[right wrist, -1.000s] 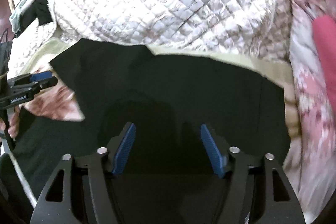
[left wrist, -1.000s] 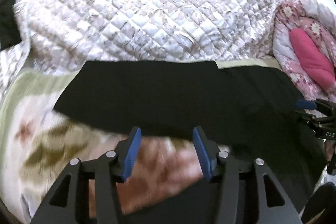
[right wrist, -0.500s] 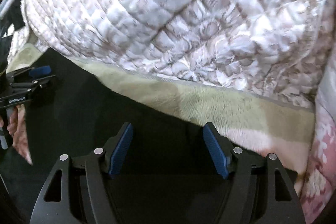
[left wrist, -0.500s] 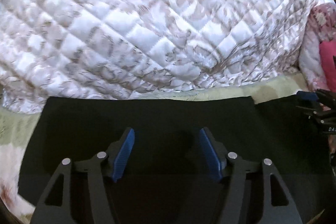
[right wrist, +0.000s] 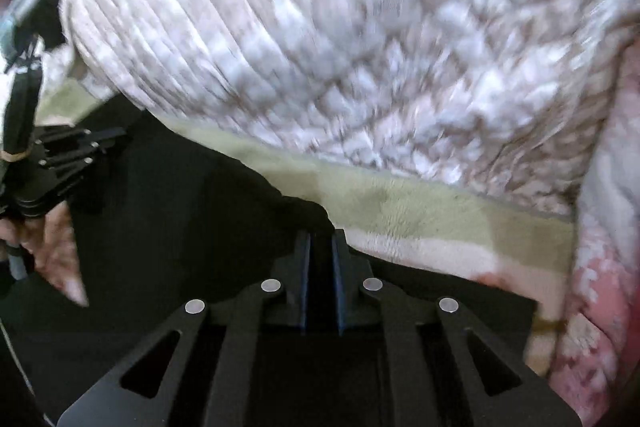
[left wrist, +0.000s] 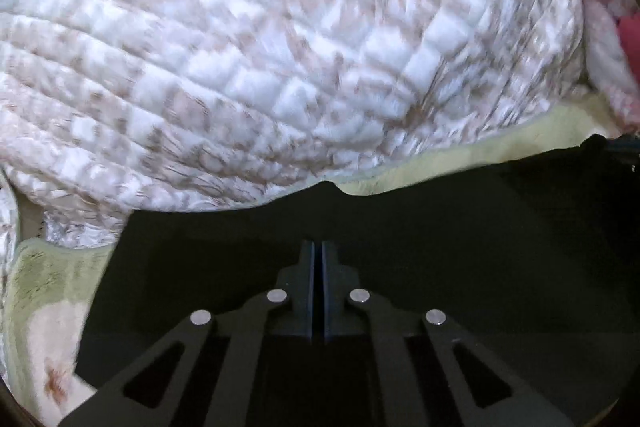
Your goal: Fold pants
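Observation:
The black pants [left wrist: 440, 235] lie spread on a pale green floral blanket [left wrist: 44, 291]. My left gripper [left wrist: 318, 251] is shut, its blue pads pinched on the pants' cloth near the far edge. In the right wrist view the pants [right wrist: 180, 227] fill the lower left. My right gripper [right wrist: 320, 243] is shut on the pants' far edge, which bunches up between the fingers. The left gripper [right wrist: 68, 155] shows there at the far left, held by a hand. The right gripper's tip [left wrist: 624, 143] peeks in at the right edge of the left wrist view.
A thick white quilted duvet [left wrist: 280, 47] rises just behind the pants' far edge, also in the right wrist view [right wrist: 360, 47]. A pink floral quilt [right wrist: 608, 227] lies to the right. Green blanket [right wrist: 420, 203] shows between pants and duvet.
Both grippers were open half a second ago and have closed on the pants' far edge. The edge now puckers at each grip, and both views are blurred by motion.

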Demonstrator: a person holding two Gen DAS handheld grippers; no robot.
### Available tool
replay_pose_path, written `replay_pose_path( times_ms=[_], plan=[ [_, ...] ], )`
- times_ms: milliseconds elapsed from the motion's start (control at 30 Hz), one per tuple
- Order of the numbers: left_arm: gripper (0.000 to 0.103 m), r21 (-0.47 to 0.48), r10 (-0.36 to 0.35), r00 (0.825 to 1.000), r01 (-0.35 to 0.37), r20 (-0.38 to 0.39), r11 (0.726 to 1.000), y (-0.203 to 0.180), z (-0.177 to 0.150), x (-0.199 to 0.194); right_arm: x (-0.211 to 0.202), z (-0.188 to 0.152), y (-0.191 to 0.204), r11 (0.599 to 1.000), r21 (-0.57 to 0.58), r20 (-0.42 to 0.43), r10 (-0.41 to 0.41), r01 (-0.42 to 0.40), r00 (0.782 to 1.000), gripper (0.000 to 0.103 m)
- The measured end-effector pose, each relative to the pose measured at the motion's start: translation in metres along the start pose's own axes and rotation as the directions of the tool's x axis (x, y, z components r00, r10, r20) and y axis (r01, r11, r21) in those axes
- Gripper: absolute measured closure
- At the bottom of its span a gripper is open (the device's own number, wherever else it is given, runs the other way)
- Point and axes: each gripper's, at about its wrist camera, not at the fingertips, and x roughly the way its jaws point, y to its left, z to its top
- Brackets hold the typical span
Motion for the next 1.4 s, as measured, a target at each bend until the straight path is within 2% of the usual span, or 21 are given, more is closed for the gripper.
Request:
replay_pose_path(
  times_ms=[133,233,300,433,567,667,767,833,900,1000,1100,1167,1267,1400],
  plan=[
    [0.099,-0.06,-0.044,0.995,0.05,0.092,0.997,0.016,-0.012,-0.059,-0.06,-0.02,0.016,1.0,0.001,0.085,0.002,-0.002,0.996,0.094],
    [0.099,-0.101,-0.08,0.985,0.096,0.153,0.99,0.025,-0.032,-0.109,-0.102,-0.051,0.032,0.999,0.02,0.125,0.024,-0.027,0.992,0.094],
    [0.099,-0.099,-0.097,0.979,0.116,0.181,0.988,0.025,-0.05,-0.137,-0.13,-0.08,0.047,0.999,0.03,0.136,0.028,-0.032,0.99,0.094],
    [0.099,-0.115,-0.148,0.969,0.173,0.197,0.978,0.019,-0.1,-0.178,-0.156,-0.137,0.07,0.994,0.088,0.107,0.05,-0.059,0.993,0.094],
    [0.099,-0.146,-0.184,0.968,0.209,0.168,0.967,0.008,-0.156,-0.201,-0.151,-0.198,0.082,0.975,0.207,0.012,0.084,-0.085,0.996,0.094],
    [0.099,-0.172,-0.218,0.972,0.23,0.084,0.958,-0.001,-0.197,-0.194,-0.13,-0.233,0.09,0.963,0.265,-0.095,0.076,-0.048,0.993,0.093],
    [0.098,-0.186,-0.23,0.973,0.227,0.006,0.956,-0.006,-0.225,-0.188,-0.128,-0.244,0.091,0.949,0.311,-0.103,0.092,-0.056,0.99,0.087],
    [0.098,-0.186,-0.228,0.974,0.225,0.008,0.956,-0.005,-0.235,-0.197,-0.133,-0.247,0.09,0.938,0.339,-0.091,0.101,-0.065,0.991,0.08],
    [0.098,-0.201,-0.228,0.974,0.226,0.015,0.953,0.002,-0.238,-0.205,-0.142,-0.251,0.087,0.921,0.379,-0.05,0.113,-0.086,0.992,0.076],
    [0.097,-0.227,-0.216,0.976,0.218,0.036,0.949,0.013,-0.235,-0.216,-0.156,-0.257,0.085,0.9,0.424,0.008,0.102,-0.095,0.995,0.055],
    [0.084,-0.234,-0.209,0.977,0.215,0.053,0.948,0.017,-0.217,-0.212,-0.161,-0.264,0.079,0.88,0.467,0.037,0.08,-0.088,0.996,0.054],
    [0.068,-0.222,-0.198,0.979,0.204,0.049,0.953,0.014,-0.203,-0.202,-0.16,-0.266,0.072,0.861,0.503,0.041,0.065,-0.077,0.997,0.054],
    [0.064,-0.189,-0.198,0.98,0.201,0.035,0.961,0.002,-0.184,-0.183,-0.16,-0.269,0.062,0.83,0.554,0.053,0.046,-0.068,0.998,0.054],
    [0.064,-0.132,-0.147,0.989,0.144,-0.015,0.981,-0.016,-0.167,-0.148,-0.161,-0.277,0.043,0.774,0.63,0.055,0.026,-0.054,0.998,0.054]
  ],
)
